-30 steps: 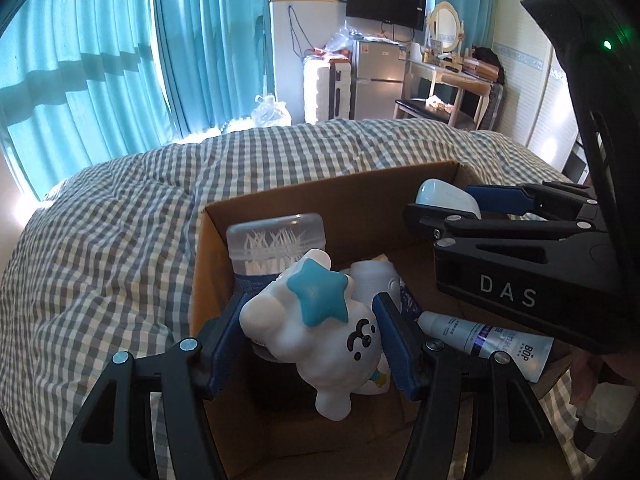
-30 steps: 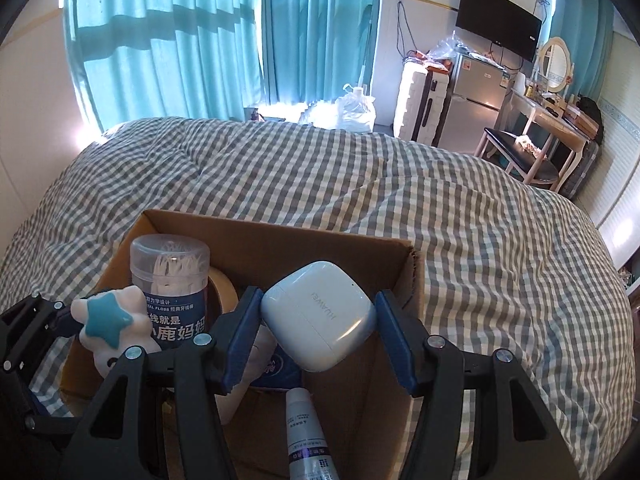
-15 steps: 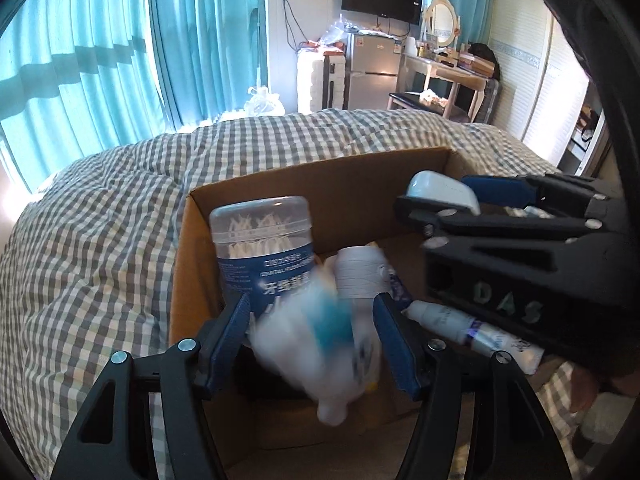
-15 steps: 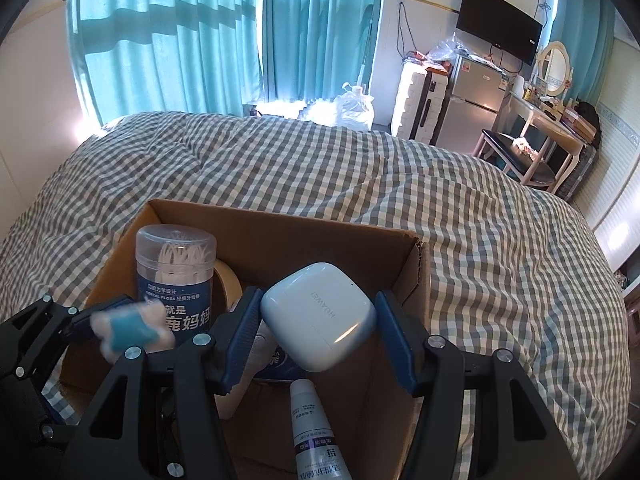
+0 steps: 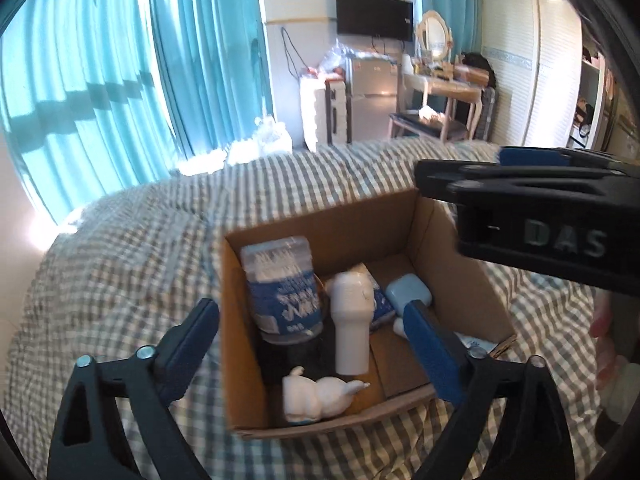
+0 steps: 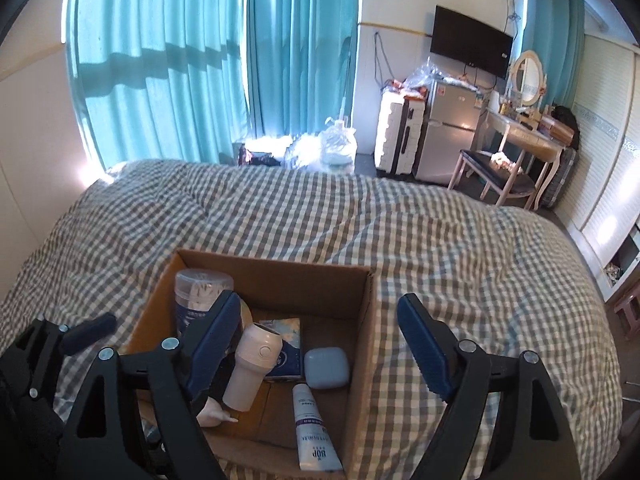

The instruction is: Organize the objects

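Note:
A cardboard box sits on the checked bed. Inside lie a white toy figure, a pale blue case, a floss-pick jar, a white cylinder device and a white tube. My left gripper hovers above the box, jaws opening, nothing between them. My right gripper also hangs over the box, jaws opening and empty; in the left wrist view it shows side-on as the right gripper at the right.
The checked quilt spreads around the box. Teal curtains hang behind. A suitcase, a small fridge, a dressing table with a chair, and a wall television stand beyond the bed.
Both grippers opened and rose away from the box. The toy figure dropped from the left gripper into the box; the pale blue case dropped from the right gripper beside the tube.

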Demonstrator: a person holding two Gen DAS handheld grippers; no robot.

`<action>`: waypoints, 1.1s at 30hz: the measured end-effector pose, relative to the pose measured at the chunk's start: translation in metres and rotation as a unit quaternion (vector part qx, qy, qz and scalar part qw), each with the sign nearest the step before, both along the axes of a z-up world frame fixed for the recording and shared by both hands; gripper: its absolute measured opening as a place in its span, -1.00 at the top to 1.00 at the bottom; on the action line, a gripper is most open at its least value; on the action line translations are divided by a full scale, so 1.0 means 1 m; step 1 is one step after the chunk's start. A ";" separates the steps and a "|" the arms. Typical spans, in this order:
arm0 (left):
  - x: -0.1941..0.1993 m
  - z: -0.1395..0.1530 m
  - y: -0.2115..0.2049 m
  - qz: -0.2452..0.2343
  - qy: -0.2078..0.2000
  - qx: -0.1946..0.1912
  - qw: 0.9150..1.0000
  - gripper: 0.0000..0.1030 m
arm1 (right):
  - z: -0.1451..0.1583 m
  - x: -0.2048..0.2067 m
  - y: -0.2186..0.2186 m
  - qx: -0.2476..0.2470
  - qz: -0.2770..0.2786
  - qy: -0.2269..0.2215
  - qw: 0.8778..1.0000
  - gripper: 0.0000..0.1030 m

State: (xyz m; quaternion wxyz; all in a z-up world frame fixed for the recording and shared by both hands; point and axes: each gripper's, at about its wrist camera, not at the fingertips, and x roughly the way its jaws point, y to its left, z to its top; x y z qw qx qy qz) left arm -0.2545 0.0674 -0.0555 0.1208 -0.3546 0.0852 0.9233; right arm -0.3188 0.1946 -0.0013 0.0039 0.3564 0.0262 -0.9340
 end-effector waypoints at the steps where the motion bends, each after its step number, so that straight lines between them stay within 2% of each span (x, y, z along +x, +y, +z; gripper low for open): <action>1: 0.005 0.009 -0.002 0.003 0.009 0.001 1.000 -0.87 | 0.011 0.008 0.000 0.004 -0.003 0.012 1.000 -0.68; 8: 0.034 0.066 -0.016 0.038 0.063 -0.007 0.997 -0.94 | 0.084 0.069 0.004 0.009 -0.021 0.093 0.995 -0.85; 13: 0.068 0.110 -0.028 0.044 0.096 0.017 0.994 -0.97 | 0.126 0.113 0.004 0.025 -0.033 0.132 0.990 -0.91; 17: 0.100 0.140 -0.030 0.043 0.128 0.021 0.991 -0.98 | 0.155 0.149 0.004 0.029 -0.045 0.158 0.986 -0.93; 26: 0.185 0.202 -0.037 0.036 0.210 0.035 0.976 -1.00 | 0.201 0.237 0.003 0.022 -0.053 0.221 0.974 -0.96; 33: 0.236 0.222 -0.041 0.042 0.253 0.047 0.966 -1.00 | 0.210 0.289 -0.006 0.031 -0.048 0.258 0.964 -0.97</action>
